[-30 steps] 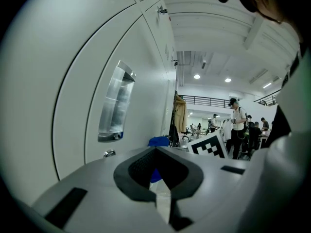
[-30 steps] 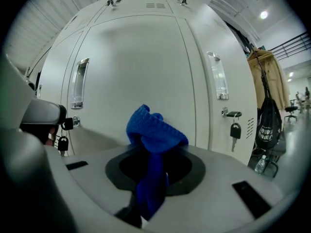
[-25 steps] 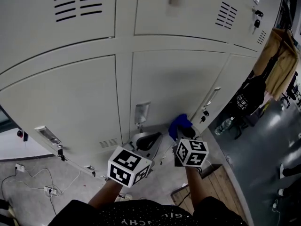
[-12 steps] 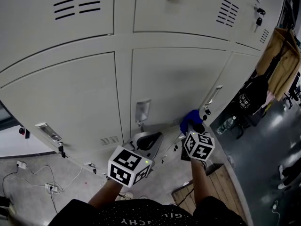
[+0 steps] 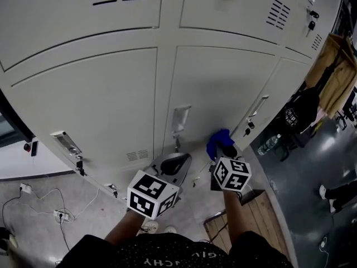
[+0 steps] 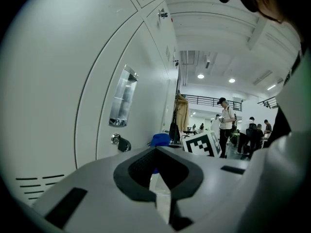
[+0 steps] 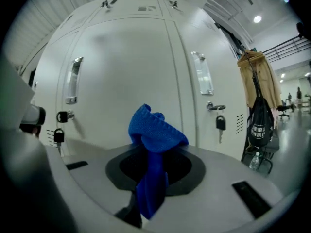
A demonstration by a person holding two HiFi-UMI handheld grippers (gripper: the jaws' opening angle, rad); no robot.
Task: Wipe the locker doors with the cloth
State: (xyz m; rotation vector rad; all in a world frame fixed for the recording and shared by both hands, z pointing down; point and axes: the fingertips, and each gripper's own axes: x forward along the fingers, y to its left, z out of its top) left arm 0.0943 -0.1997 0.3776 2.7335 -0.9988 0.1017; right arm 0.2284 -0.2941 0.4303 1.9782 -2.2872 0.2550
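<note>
The grey locker doors [image 5: 217,88] fill the head view and the right gripper view [image 7: 131,72]. My right gripper [image 5: 223,152] is shut on a bunched blue cloth [image 5: 218,141], held up at the lower right part of the middle door, right of its recessed handle [image 5: 181,119]. In the right gripper view the cloth [image 7: 155,130] sticks up out of the right gripper [image 7: 153,164]; I cannot tell whether it touches the door. My left gripper [image 5: 170,169] hangs lower left, shut and empty [image 6: 158,171], beside the cloth [image 6: 159,140].
A tan jacket [image 5: 329,71], a black bag [image 5: 295,116] and a water bottle [image 5: 268,145] are at the right end of the lockers. Keys [image 7: 220,123] hang from a lock. A wooden platform [image 5: 245,216] lies underfoot, cables [image 5: 33,205] at left. People [image 6: 226,125] stand far off.
The right gripper carried the cloth rightward along the door, then back left towards the handle. The left gripper stayed where it was. The head view has shifted slightly.
</note>
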